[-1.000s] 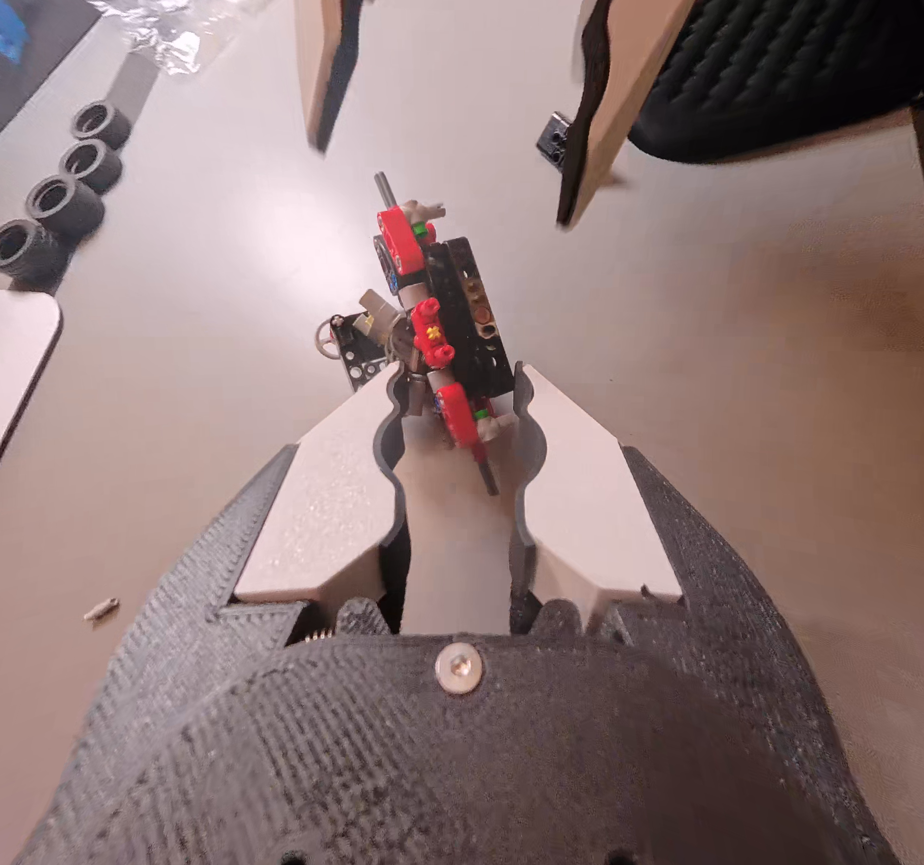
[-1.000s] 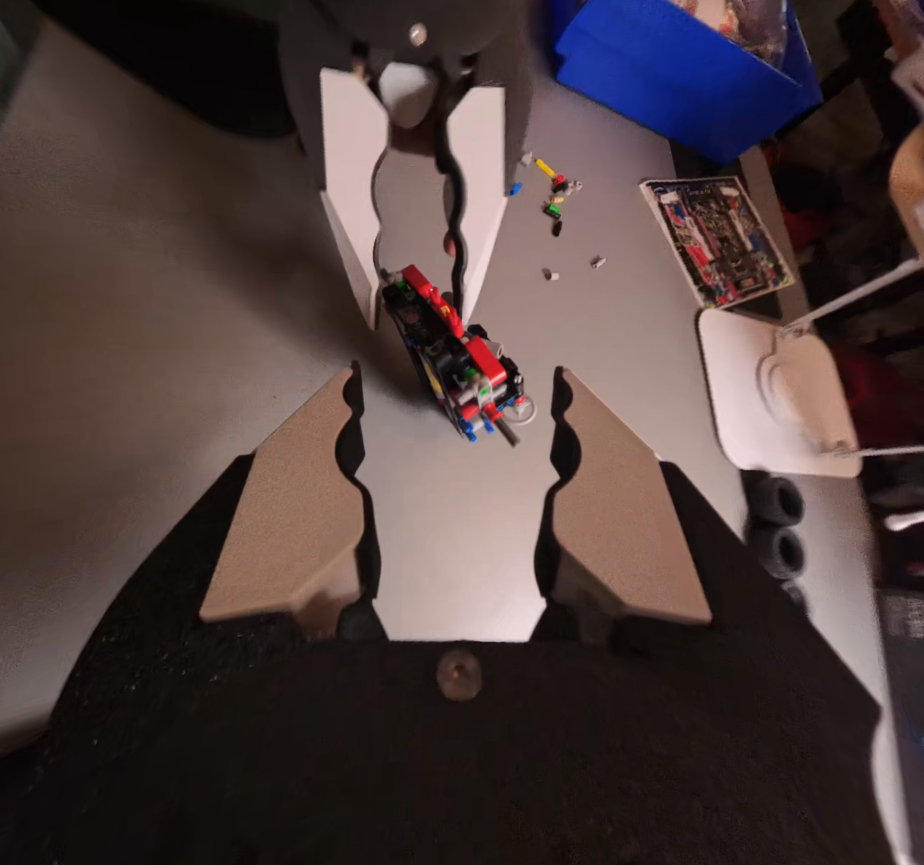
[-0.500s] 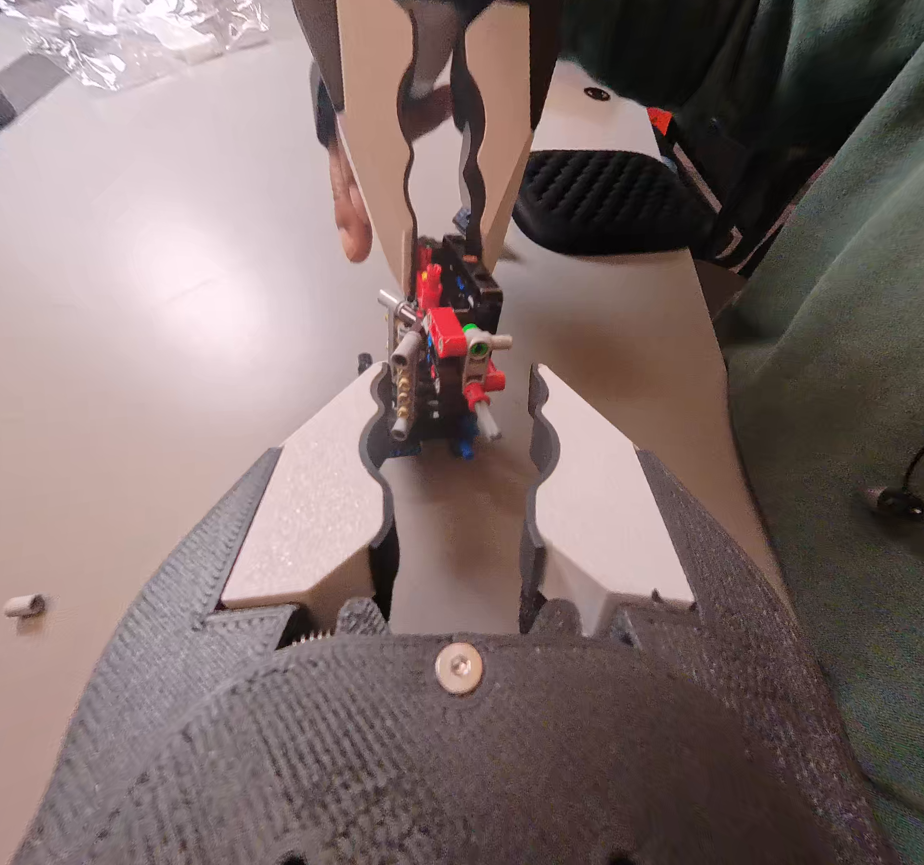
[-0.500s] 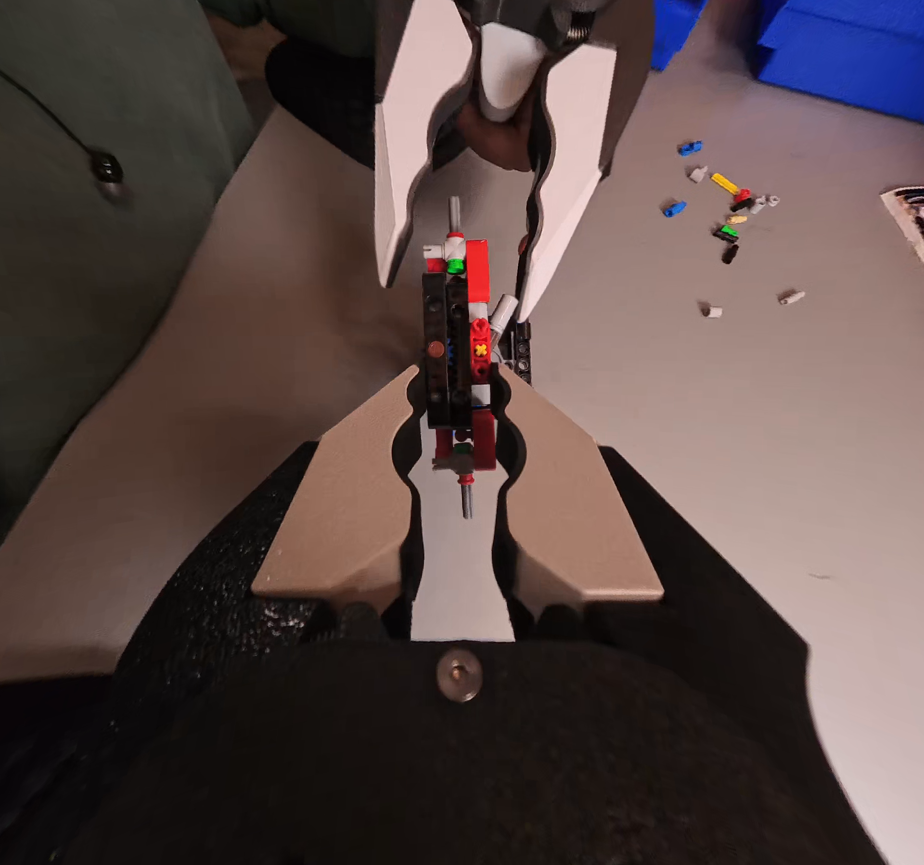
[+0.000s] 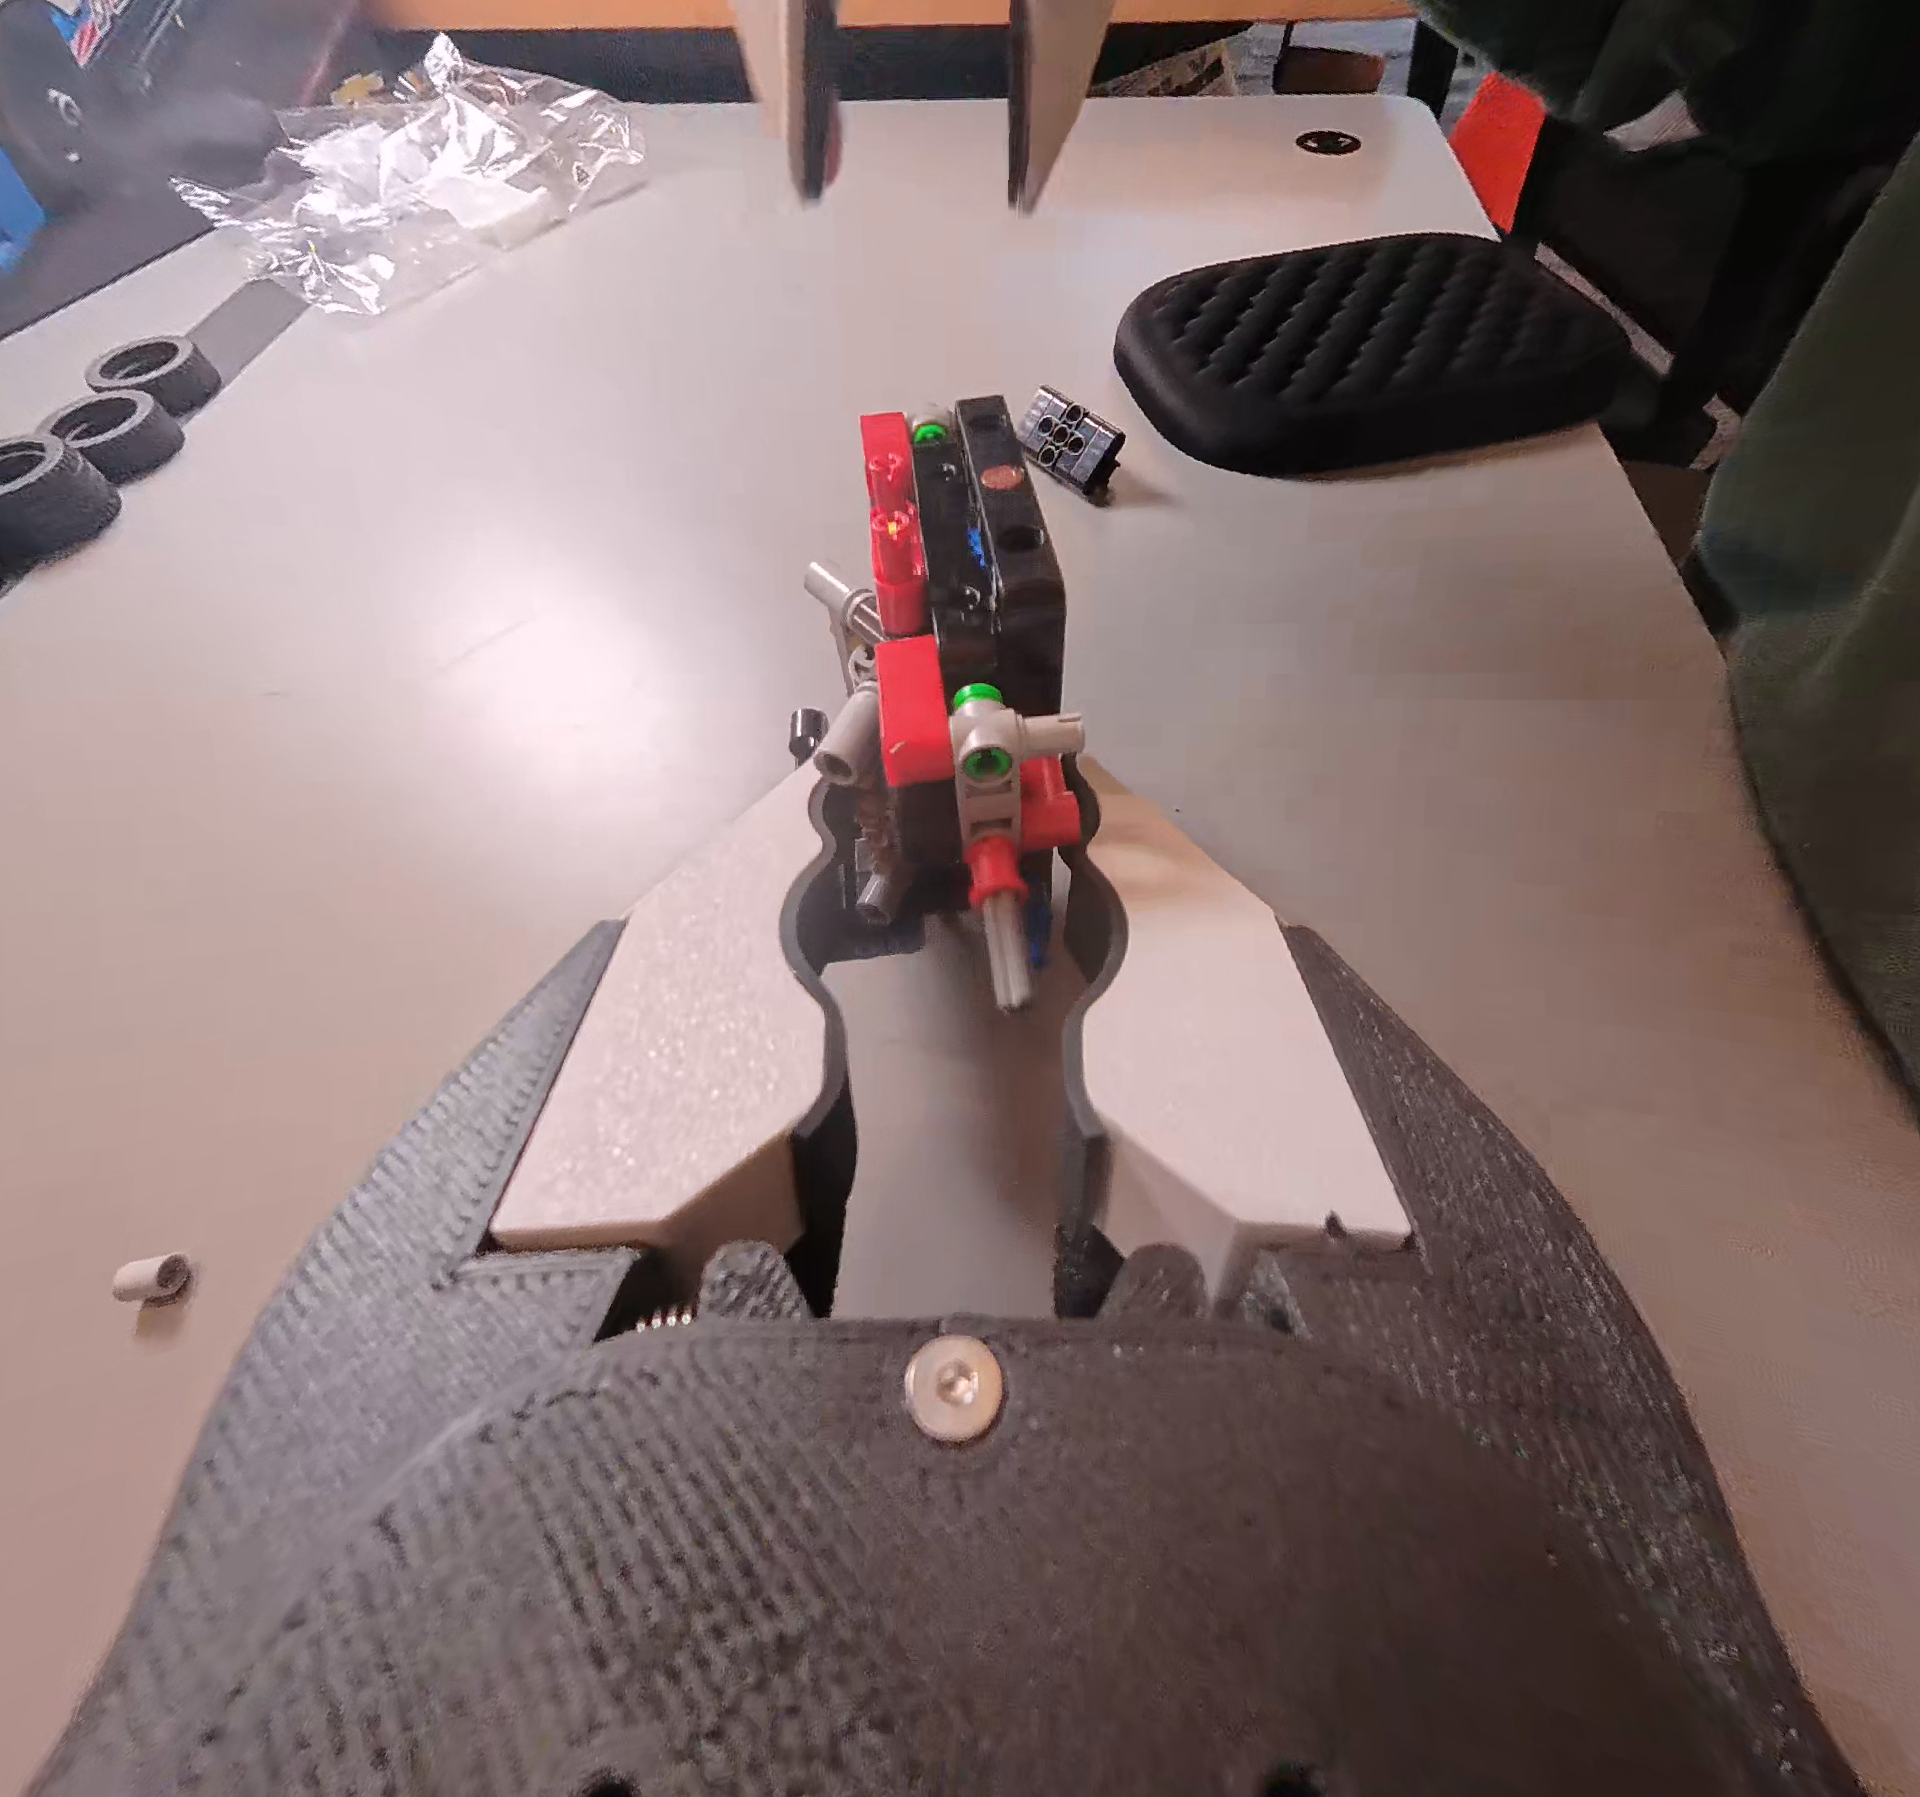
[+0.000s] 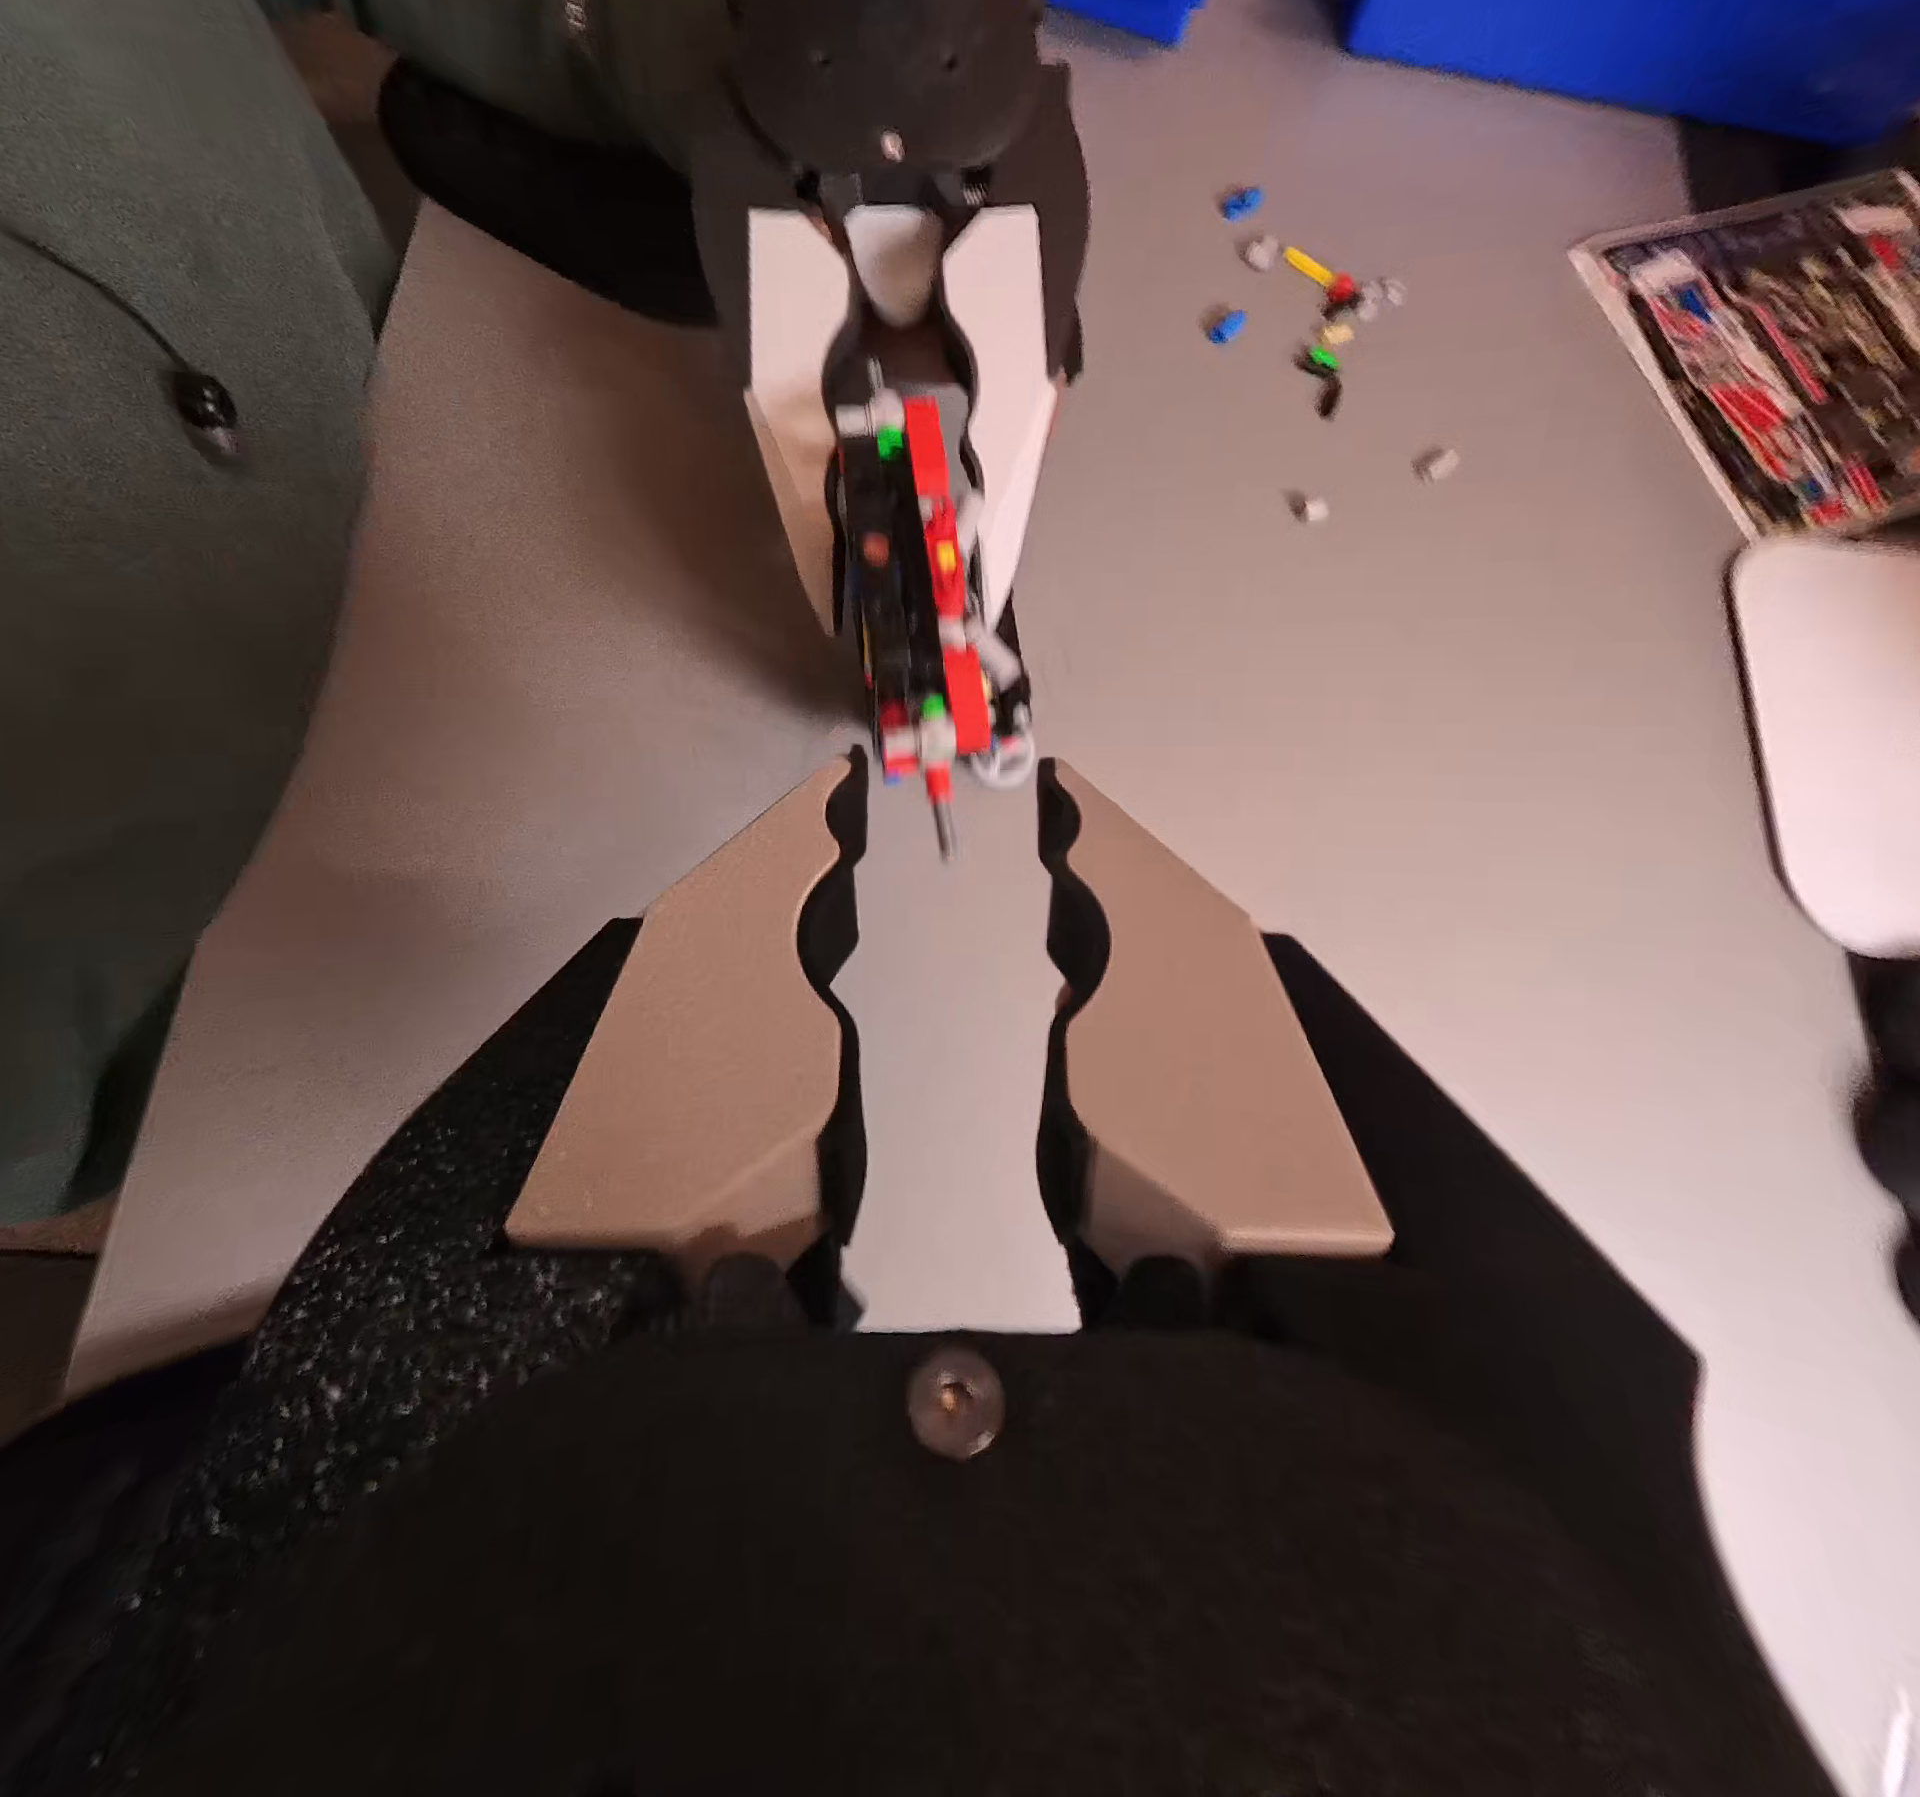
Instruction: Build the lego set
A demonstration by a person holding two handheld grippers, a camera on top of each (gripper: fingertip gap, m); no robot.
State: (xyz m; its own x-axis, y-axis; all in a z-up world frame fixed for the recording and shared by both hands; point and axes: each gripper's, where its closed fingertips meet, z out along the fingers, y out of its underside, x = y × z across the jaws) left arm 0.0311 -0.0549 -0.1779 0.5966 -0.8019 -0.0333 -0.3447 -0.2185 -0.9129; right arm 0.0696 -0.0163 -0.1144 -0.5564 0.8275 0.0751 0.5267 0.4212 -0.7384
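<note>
1. Tyres (image 5: 99, 438) lie at table's (image 5: 520, 656) left edge.
2. Left gripper (image 5: 940, 812) fingers are clamped on the near end of the lego assembly (image 5: 961, 625), mid-table.
3. Right gripper (image 6: 945, 771) has its fingers apart, tips just short of the assembly's other end.
4. Loose pieces (image 6: 1314, 313) lie to the right.

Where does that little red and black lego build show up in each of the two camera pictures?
Left wrist view: the lego build stands at centre, its near end between the left gripper fingers.
Right wrist view: it sits above centre, just beyond the open right gripper.
Shared landmark: the grey table.
</note>
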